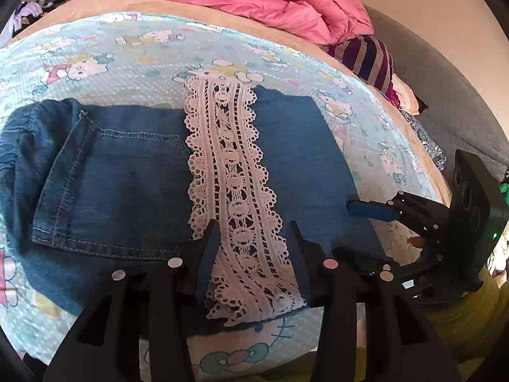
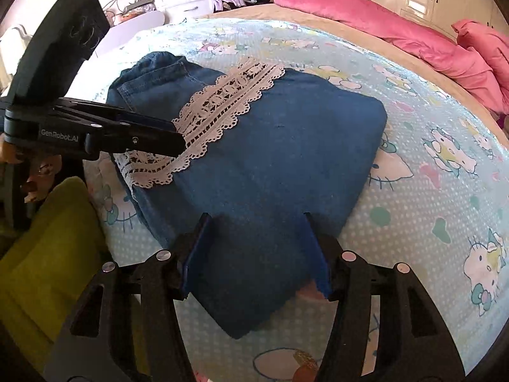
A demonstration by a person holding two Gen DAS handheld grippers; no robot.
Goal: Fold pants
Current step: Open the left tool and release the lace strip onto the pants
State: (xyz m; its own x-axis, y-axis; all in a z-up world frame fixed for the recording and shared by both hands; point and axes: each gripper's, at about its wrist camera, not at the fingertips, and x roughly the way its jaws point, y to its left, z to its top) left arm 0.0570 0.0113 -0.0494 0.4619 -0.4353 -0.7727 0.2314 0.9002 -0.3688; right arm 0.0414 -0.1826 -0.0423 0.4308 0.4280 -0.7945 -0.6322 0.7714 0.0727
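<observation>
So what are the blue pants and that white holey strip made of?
The blue pants look like denim: matte, with a fine woven grain, pale double stitching and a sewn-on pocket. They may be a soft, stretchy kind, since they bunch loosely at one end. The white strip looks like lace, probably cotton crochet: open holes, little rings and scalloped edges, with the blue showing through.
</observation>
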